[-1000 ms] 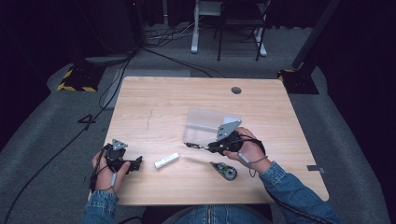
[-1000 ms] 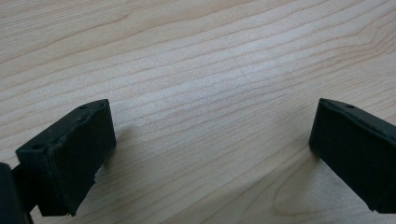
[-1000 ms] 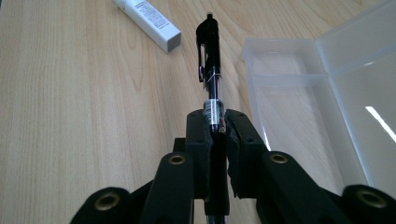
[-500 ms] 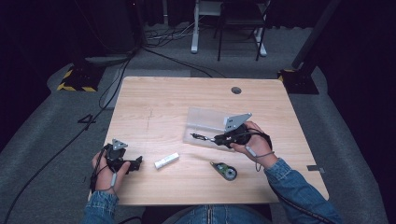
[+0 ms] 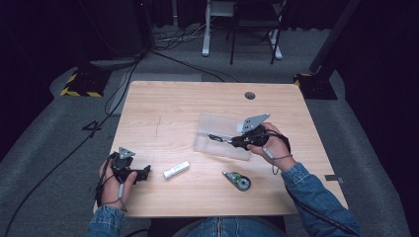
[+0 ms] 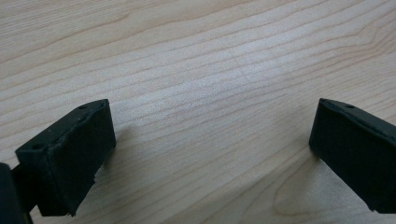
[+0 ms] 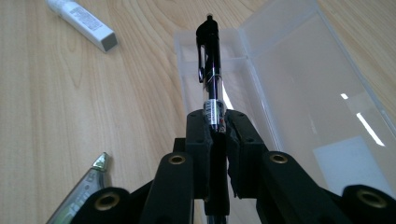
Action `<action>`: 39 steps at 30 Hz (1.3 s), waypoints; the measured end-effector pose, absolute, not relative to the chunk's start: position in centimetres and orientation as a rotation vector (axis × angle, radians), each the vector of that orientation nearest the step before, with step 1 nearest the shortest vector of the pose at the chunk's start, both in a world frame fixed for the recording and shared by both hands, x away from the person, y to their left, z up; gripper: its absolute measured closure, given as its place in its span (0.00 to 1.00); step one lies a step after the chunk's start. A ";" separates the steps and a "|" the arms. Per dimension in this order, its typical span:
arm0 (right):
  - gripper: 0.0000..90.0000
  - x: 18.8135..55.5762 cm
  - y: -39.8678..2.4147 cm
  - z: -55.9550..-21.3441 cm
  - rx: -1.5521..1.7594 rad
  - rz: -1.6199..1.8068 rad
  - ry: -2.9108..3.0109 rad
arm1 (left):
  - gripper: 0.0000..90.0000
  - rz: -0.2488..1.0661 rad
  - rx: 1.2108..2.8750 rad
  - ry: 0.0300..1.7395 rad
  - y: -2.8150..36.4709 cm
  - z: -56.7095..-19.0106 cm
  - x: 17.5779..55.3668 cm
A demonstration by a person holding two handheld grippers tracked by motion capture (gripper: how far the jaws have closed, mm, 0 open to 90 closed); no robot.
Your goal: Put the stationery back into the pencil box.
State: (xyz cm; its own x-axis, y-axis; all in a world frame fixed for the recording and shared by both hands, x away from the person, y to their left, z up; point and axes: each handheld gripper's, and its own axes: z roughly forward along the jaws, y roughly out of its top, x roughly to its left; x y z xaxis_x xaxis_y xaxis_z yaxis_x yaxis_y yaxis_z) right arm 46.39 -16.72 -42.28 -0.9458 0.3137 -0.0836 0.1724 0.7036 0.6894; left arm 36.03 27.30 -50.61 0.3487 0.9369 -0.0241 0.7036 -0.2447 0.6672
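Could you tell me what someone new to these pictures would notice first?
Most striking is the right hand-held gripper, shut on a black pen that it holds over the open clear plastic case right of the table's middle. The left hand-held gripper rests open at the near left edge, beside a small white tube.

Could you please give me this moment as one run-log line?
right tongs: shut on pen | pen: over open clear case | left tongs: open, over bare table
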 end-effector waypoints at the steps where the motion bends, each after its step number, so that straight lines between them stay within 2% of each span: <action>1: 0.89 46.5 -16.8 -42.4 0.393 1.065 2.714 | 0.01 0.517 2.031 1.423 27.3 -50.6 36.0; 16: 0.89 48.4 -16.7 -44.2 0.407 0.981 2.738 | 0.01 0.517 2.033 1.422 27.3 -50.6 36.0; 39: 0.89 49.1 -16.1 -46.0 0.358 0.821 2.737 | 0.01 0.517 2.033 1.421 27.3 -50.6 36.0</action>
State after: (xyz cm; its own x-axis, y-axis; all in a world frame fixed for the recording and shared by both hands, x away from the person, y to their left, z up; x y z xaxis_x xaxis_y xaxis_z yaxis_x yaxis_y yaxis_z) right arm 49.08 -16.13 -46.00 -0.9356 0.3057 -0.1763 0.1583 0.8100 0.5647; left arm 36.04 27.31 -50.60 0.3514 0.9360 -0.0218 0.7029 -0.2484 0.6665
